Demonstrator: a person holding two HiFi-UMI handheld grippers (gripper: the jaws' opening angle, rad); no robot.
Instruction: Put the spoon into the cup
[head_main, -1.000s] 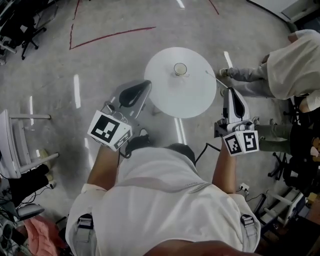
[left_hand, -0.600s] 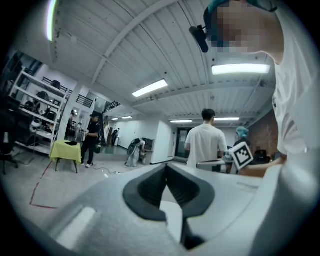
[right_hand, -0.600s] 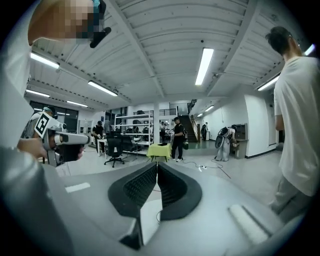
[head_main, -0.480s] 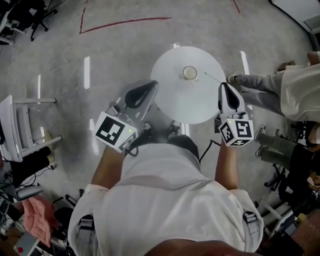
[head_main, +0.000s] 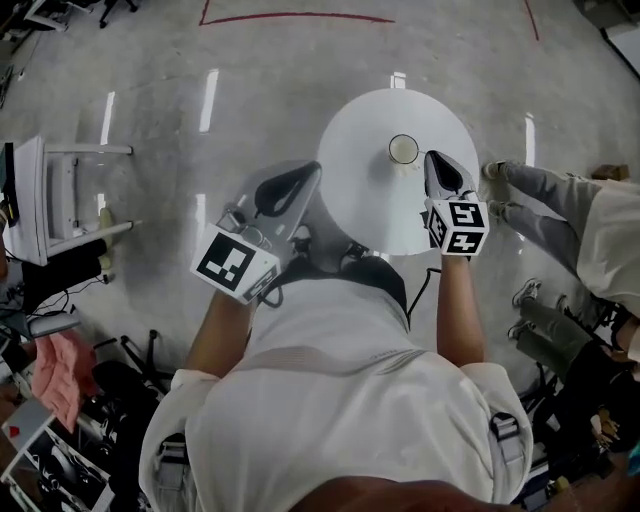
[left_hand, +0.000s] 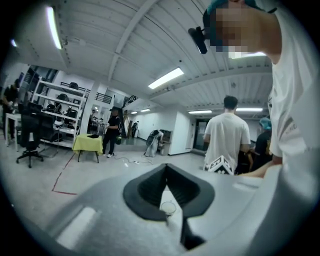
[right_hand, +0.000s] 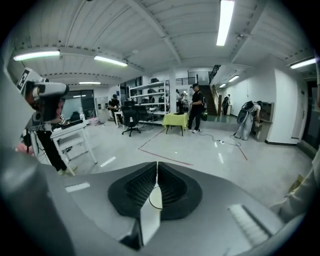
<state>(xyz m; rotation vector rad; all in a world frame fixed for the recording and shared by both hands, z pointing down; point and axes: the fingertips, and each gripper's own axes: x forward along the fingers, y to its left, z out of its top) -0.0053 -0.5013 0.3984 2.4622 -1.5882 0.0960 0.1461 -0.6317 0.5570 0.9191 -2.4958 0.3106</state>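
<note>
Grey left gripper (head_main: 313, 170) hangs clenched and empty off the white counter's (head_main: 365, 205) 9 o'clock edge. Over the counter's 3 o'clock side the right gripper (head_main: 433, 157) is clamped on what looks like the spoon (right_hand: 156, 196), with the thin handle pinched at the tips and the bowl nearer the camera. At 11 o'clock, just beside those tips, the cup (head_main: 403, 149) stands upright near the counter's middle.

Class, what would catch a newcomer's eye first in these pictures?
The round white table at the centre, with a small cup on it. The right gripper hovers just beside the cup, its jaws together; the left gripper hangs by the table's left edge.
</note>
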